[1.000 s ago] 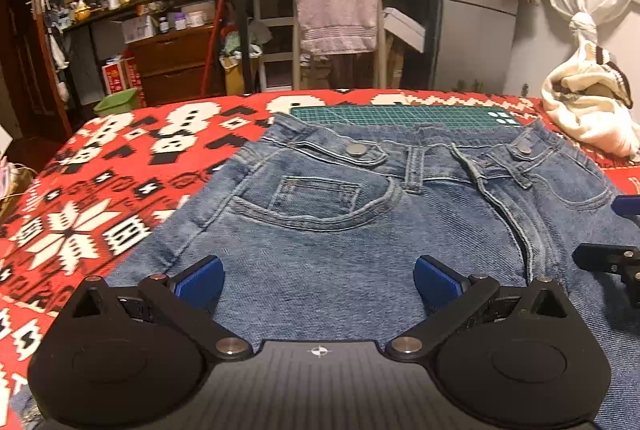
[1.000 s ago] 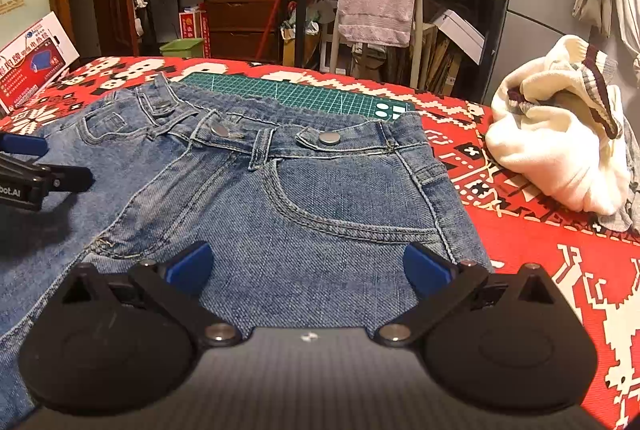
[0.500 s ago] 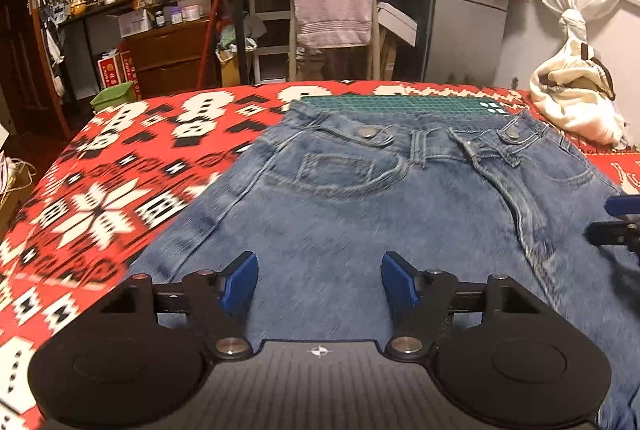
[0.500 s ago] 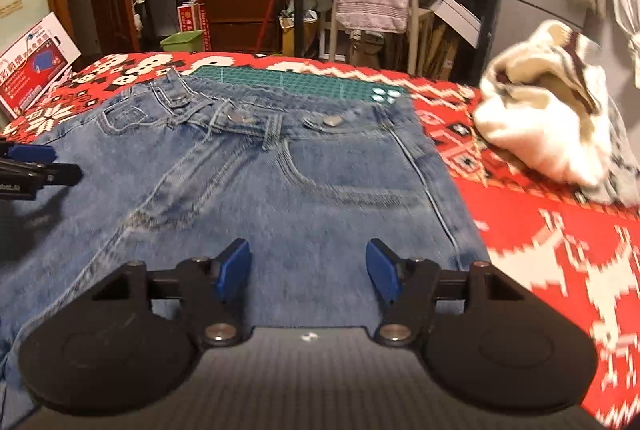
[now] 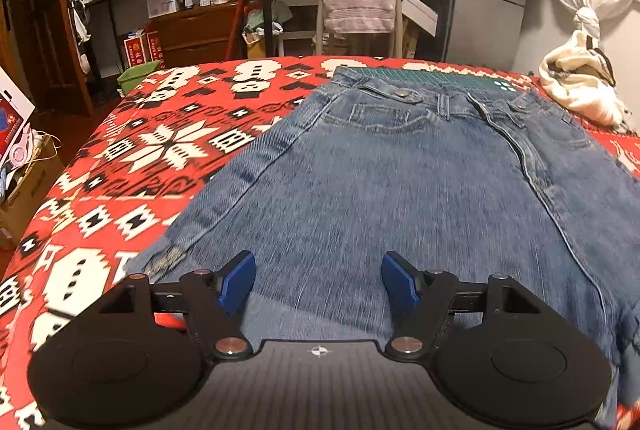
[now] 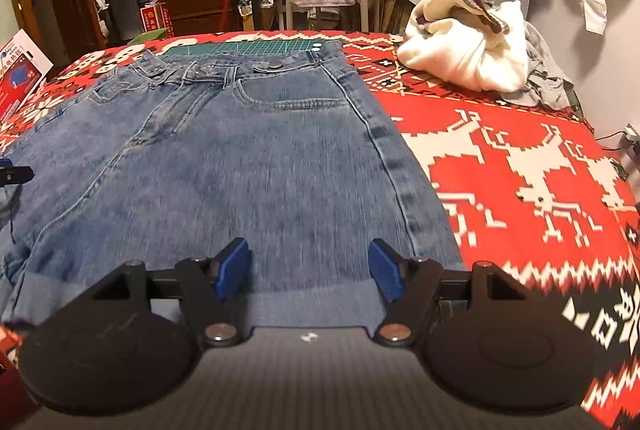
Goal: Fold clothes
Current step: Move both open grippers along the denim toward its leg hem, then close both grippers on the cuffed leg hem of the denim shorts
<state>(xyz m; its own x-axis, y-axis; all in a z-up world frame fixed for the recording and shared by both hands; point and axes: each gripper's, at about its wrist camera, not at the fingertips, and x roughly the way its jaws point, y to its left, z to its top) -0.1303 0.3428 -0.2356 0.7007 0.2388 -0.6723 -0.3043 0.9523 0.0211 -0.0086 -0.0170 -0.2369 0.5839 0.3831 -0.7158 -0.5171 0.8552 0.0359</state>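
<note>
Blue denim jeans (image 5: 400, 182) lie flat on the red patterned bed (image 5: 132, 150), both claws (image 5: 319, 280) (image 6: 307, 270) part-open and empty above the hems, likely poised to pinch them for folding.

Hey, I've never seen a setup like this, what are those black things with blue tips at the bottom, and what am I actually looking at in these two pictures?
Those are two hand-held claws; a person holds one in each hand, and a camera on each looks forward along its fingers. One picture is from the left claw, the other from the right claw. Both hover with blue pads apart, holding nothing. Below them a pair of blue denim jeans lies flat on a red, white and black patterned blanket, waistband at the far end. A cream knitted garment sits bunched on the blanket off to the right, apart from the jeans.
</note>
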